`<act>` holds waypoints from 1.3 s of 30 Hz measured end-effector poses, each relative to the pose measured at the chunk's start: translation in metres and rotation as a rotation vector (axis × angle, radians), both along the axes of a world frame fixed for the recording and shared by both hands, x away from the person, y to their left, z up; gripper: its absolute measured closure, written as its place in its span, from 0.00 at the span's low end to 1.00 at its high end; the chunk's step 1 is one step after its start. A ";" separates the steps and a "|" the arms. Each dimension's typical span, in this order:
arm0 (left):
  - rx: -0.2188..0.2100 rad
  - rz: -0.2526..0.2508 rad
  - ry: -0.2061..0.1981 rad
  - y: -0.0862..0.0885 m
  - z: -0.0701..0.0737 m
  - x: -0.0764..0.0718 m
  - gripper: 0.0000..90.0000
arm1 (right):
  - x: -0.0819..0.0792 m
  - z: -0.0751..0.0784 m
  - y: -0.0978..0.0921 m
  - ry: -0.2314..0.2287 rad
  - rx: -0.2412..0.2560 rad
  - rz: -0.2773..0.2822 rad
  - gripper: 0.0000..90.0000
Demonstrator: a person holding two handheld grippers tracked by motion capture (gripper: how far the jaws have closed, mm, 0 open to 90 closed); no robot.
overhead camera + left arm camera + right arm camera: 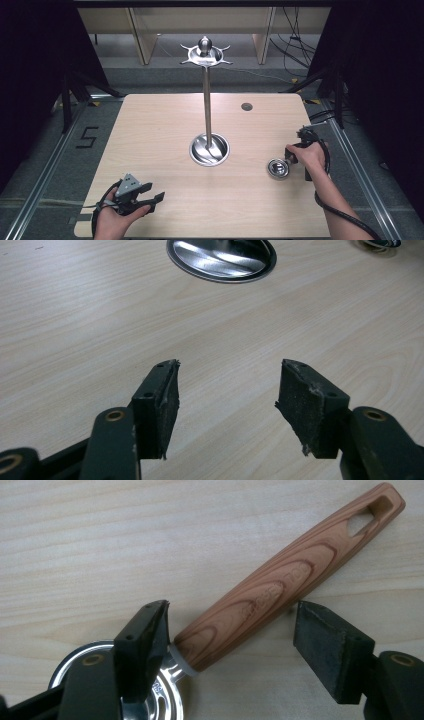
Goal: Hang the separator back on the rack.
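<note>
A small metal ladle lies flat on the table at the right, with its shiny bowl (278, 168) (162, 697) toward the middle and its wooden handle (285, 585) ending in a hanging slot. My right gripper (294, 158) (232, 625) is open and straddles the handle near the bowl; its left pad touches the white collar and its right pad stands apart. In the table's centre stands a tall steel utensil stand (206, 100) with a round base (209, 150) (221, 257) and a ring of hooks (205, 54) on top. My left gripper (152, 196) (227, 385) is open and holds nothing.
The wooden table (165, 125) has a round cable grommet (246, 106) at the back right. Dark curtains and frame legs flank both sides. The right gripper's cable (345, 215) trails off the table's front right corner.
</note>
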State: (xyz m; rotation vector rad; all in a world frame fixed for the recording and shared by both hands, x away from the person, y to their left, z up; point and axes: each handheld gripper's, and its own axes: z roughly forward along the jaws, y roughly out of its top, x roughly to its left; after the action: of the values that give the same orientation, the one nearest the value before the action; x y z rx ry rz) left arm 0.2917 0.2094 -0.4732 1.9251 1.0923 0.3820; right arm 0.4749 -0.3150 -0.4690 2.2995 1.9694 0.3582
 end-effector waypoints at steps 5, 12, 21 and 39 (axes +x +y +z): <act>0.000 -0.001 0.000 0.000 0.000 0.000 0.45 | 0.000 0.002 0.003 -0.004 -0.045 0.066 0.48; -0.004 -0.002 0.002 0.000 0.000 0.000 0.45 | -0.002 0.005 0.008 0.043 -0.061 0.058 0.64; 0.003 -0.003 0.004 0.000 0.000 0.000 0.45 | -0.002 0.001 -0.007 0.060 -0.103 0.230 0.75; -0.005 -0.003 0.004 -0.001 -0.001 0.000 0.45 | 0.012 0.002 0.000 0.061 -0.107 0.148 0.70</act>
State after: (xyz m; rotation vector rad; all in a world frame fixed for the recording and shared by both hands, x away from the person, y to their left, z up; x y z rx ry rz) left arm 0.2916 0.2089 -0.4739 1.9234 1.0923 0.3734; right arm 0.4869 -0.3145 -0.4670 2.1311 2.1384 0.1899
